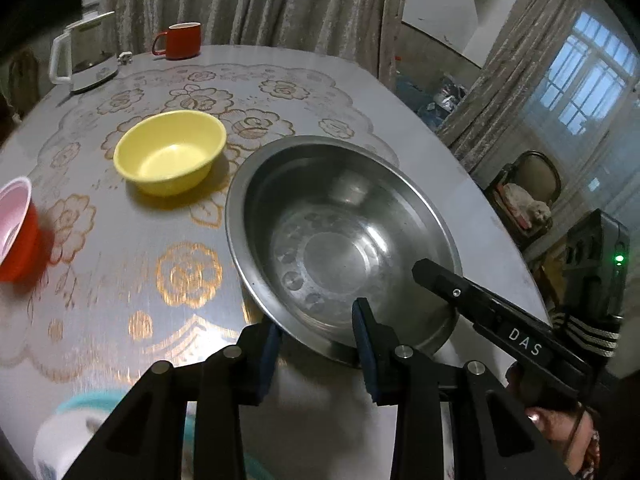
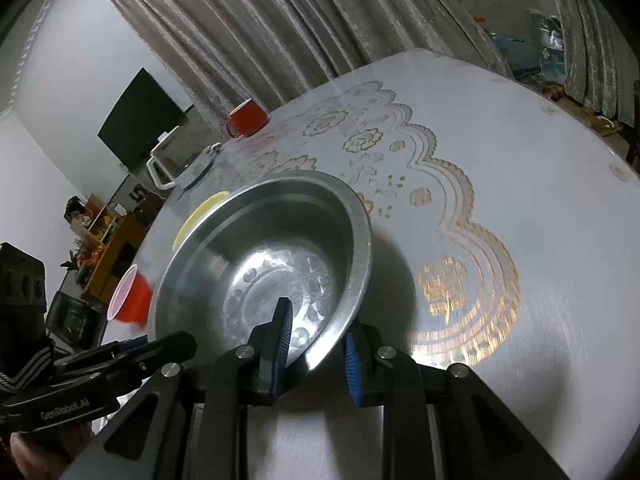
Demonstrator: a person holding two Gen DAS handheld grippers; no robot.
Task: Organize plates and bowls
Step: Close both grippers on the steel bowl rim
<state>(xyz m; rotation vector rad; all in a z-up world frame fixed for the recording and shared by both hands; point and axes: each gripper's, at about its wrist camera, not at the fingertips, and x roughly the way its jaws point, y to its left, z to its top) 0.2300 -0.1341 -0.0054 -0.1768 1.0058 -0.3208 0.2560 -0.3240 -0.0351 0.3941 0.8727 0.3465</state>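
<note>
The right hand-held gripper (image 2: pixel 316 344) has its two blue-padded fingers on either side of the near rim of the steel bowl (image 2: pixel 280 248): one finger reaches inside the bowl, the other stays outside under the rim. A gap shows between the pads and the thin rim, so I cannot tell whether it is pinching the bowl firmly. In the left wrist view this same gripper comes in from the right, with its black finger over the bowl's right edge.

The left hand-held gripper (image 1: pixel 320 340) is spread, and it holds nothing. Its right finger stands at the near rim of the steel bowl (image 1: pixel 340 240); its left finger is just beside the bowl, over the bench (image 1: pixel 120 280). Whether the right pad touches the rim is not clear.

The steel bowl stands on the bench with its mouth facing up, directly in front of both grippers. It is round, so it has no long axis.

Counted things: one steel bowl; one yellow bowl (image 1: pixel 170 152), upright, mouth up, beyond the steel bowl to the left and near it; one red bowl with a pale inside (image 1: pixel 16 228), at the left edge of the view, well apart from the steel one. At the far side of the bench stand one red mug (image 1: pixel 180 40), with its handle pointing left, and one white electric kettle (image 1: pixel 84 56) beside it. A blurred teal and white thing (image 1: pixel 76 436) lies low at the near left; I cannot tell what it is.
</note>
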